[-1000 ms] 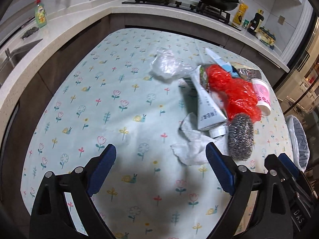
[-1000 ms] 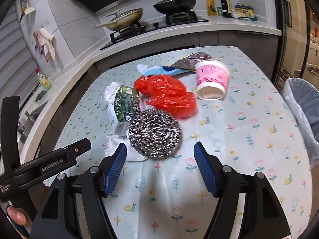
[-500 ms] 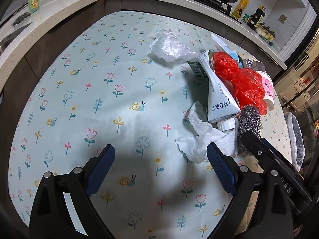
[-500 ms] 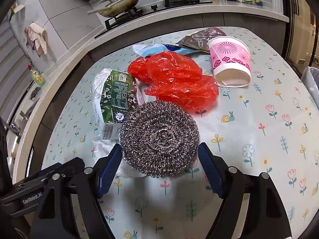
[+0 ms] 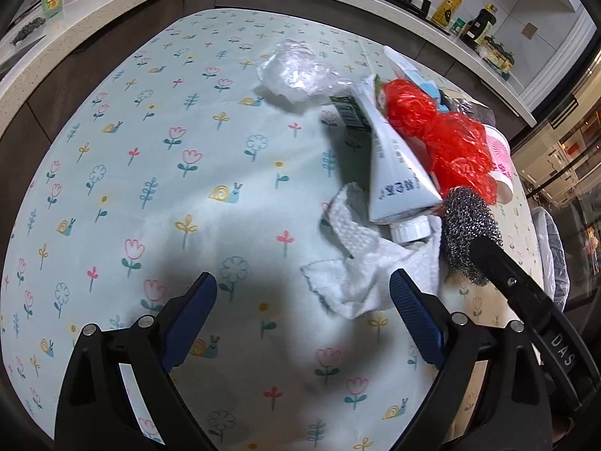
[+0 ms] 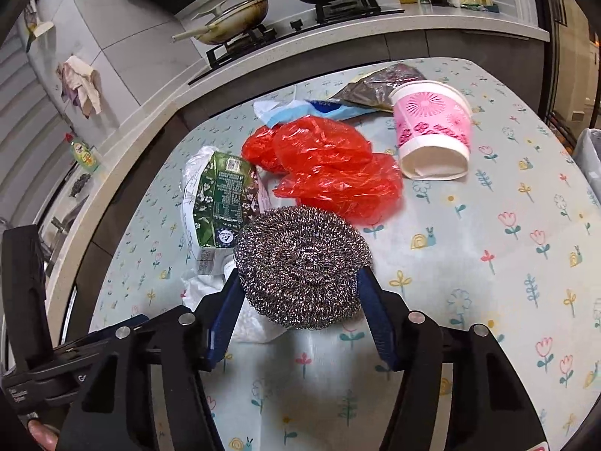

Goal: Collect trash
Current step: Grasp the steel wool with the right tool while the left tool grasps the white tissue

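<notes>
Steel wool scourer [image 6: 302, 267] sits low in the centre of the frame on the surface [image 6: 488, 282], bracketed by the right hand-held gripper [image 6: 300, 323], whose pads touch its sides; squeeze evenly before lifting; left hand-held gripper [image 5: 300, 323] gapes wide, holding nothing.

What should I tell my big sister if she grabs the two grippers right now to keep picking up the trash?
Right gripper: fingers on either side of the steel wool scrubber, closing on it; scrubber not lifted.
Left gripper: open, holding nothing, over the tablecloth near the white paper towel.
On the table: red plastic bag, green carton, pink cup on its side, clear plastic bag.
Done: nothing visibly binned.
Left: lift the scrubber, then collect the rest.
</notes>
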Demonstrator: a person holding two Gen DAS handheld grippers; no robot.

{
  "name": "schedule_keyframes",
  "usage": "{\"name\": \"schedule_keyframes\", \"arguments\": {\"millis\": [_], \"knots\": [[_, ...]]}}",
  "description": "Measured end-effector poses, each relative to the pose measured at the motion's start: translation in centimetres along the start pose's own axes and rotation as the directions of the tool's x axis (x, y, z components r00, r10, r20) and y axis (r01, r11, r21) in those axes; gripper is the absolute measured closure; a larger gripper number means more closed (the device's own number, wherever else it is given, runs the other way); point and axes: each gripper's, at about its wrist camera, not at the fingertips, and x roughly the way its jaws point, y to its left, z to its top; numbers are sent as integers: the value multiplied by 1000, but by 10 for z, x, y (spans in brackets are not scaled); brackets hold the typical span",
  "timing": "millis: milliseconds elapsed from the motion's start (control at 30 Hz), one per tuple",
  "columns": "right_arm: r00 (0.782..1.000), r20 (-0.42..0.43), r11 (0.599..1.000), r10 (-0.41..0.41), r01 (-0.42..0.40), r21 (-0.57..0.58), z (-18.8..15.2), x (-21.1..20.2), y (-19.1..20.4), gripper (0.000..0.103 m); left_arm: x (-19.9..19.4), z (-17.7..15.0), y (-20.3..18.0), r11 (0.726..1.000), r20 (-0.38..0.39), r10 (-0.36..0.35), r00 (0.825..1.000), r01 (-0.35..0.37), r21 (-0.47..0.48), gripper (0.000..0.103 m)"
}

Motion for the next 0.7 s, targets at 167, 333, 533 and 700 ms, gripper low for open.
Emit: {"name": "schedule_keyframes", "arguments": {"millis": [167, 333, 533, 700], "knots": [[1000, 17, 1000, -8, 8, 26, -1, -18, -16, 44, 5, -1, -19, 998, -4, -36, 999, 36, 44, 15], [999, 37, 999, -35, 34, 27, -4, -35, -25, 44, 20, 2, -40, 995, -30, -53, 998, 55, 81, 32], [997, 49, 998, -53, 51, 37, -7, -48, -34, 44, 17, -6, -58, 990, -42, -58, 997, 63, 126, 77], [996, 77, 998, -45, 41, 45, -9, -63, -39, 44, 0, -17, -67, 986, -32, -71, 997, 75, 146, 90]]}}
